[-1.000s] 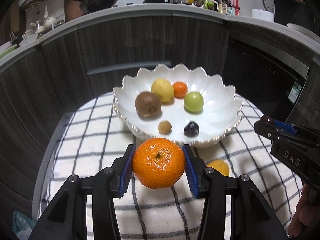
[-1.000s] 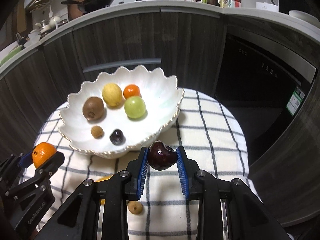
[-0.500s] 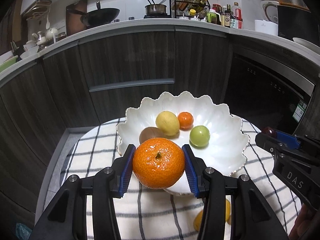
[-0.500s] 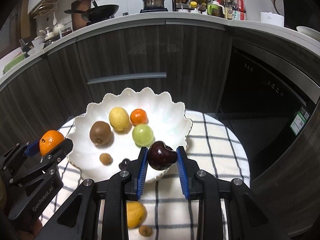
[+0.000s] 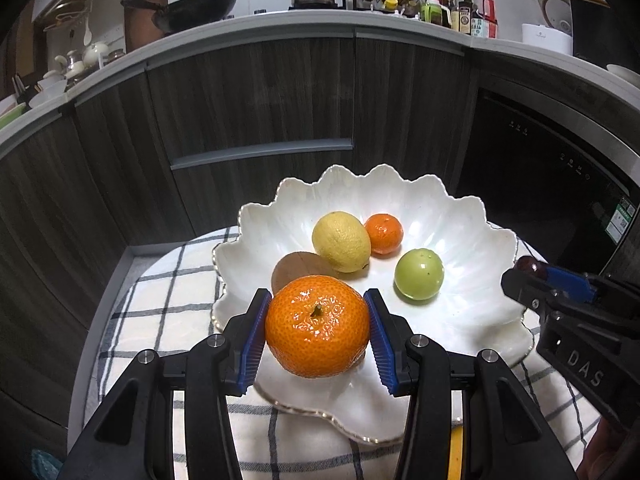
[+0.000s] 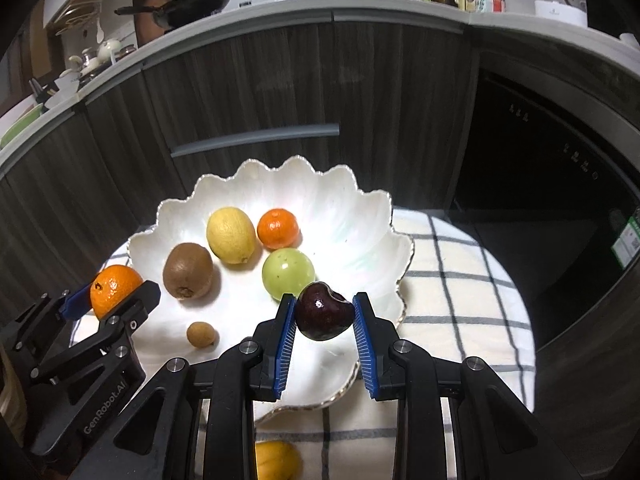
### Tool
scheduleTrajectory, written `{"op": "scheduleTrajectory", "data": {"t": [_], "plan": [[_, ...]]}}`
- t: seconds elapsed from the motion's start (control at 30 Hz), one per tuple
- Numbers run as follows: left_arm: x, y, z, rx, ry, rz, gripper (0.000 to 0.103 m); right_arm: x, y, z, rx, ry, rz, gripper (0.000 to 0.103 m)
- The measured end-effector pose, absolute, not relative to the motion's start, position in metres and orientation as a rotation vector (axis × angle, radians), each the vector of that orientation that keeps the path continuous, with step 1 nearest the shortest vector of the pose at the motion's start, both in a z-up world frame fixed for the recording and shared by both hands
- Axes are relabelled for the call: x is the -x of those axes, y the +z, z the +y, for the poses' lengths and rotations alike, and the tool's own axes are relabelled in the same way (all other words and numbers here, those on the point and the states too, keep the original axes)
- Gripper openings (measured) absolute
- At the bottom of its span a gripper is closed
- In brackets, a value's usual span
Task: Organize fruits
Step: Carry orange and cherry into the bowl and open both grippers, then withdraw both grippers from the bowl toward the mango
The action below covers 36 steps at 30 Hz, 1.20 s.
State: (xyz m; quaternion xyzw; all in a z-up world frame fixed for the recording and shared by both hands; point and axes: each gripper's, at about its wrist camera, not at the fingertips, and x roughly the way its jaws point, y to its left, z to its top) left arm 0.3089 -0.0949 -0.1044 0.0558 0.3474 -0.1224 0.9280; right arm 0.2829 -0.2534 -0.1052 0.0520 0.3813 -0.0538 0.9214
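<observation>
My left gripper is shut on a large mandarin and holds it over the near left of the white scalloped bowl. My right gripper is shut on a dark cherry over the bowl's near right part. In the bowl lie a lemon, a small mandarin, a green fruit, a kiwi and a small brown longan. The left gripper with its mandarin also shows in the right wrist view.
The bowl stands on a round table with a checked cloth. A yellow-orange fruit lies on the cloth in front of the bowl. Dark kitchen cabinets and a dishwasher stand behind.
Both grippers have risen and moved forward from the bowl's near edge to above the bowl, each still holding its fruit.
</observation>
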Motion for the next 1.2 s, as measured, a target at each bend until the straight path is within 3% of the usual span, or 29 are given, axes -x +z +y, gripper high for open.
{"op": "scheduleTrajectory", "data": {"t": [0.43, 0.47, 0.5, 0.57, 0.7, 0.77, 0.87, 1.2], "plan": [[-0.327, -0.112, -0.103, -0.129, -0.253, 0.762, 0.047, -0.303, -0.116, -0.261, -0.112, -0.087, 0.822, 0.034], [-0.326, -0.112, -0.103, -0.13, -0.249, 0.761, 0.049, -0.302, -0.115, -0.262, -0.109, -0.095, 0.817, 0.044], [-0.326, -0.111, -0.103, -0.132, -0.245, 0.756, 0.052, -0.301, -0.114, -0.263, -0.107, -0.108, 0.809, 0.062], [-0.323, -0.109, -0.103, -0.136, -0.235, 0.741, 0.067, -0.297, -0.11, -0.264, -0.106, -0.127, 0.785, 0.079], [-0.319, -0.102, -0.101, -0.141, -0.219, 0.724, 0.073, -0.292, -0.102, -0.267, -0.095, -0.17, 0.77, 0.08], [-0.317, -0.098, -0.1, -0.144, -0.199, 0.715, 0.081, -0.289, -0.098, -0.27, -0.098, -0.201, 0.761, 0.08], [-0.312, -0.089, -0.097, -0.131, -0.186, 0.697, 0.09, -0.28, -0.089, -0.274, -0.088, -0.245, 0.736, 0.086], [-0.278, -0.059, -0.099, -0.131, -0.193, 0.642, 0.1, -0.243, -0.06, -0.279, -0.092, -0.274, 0.684, 0.087]]}}
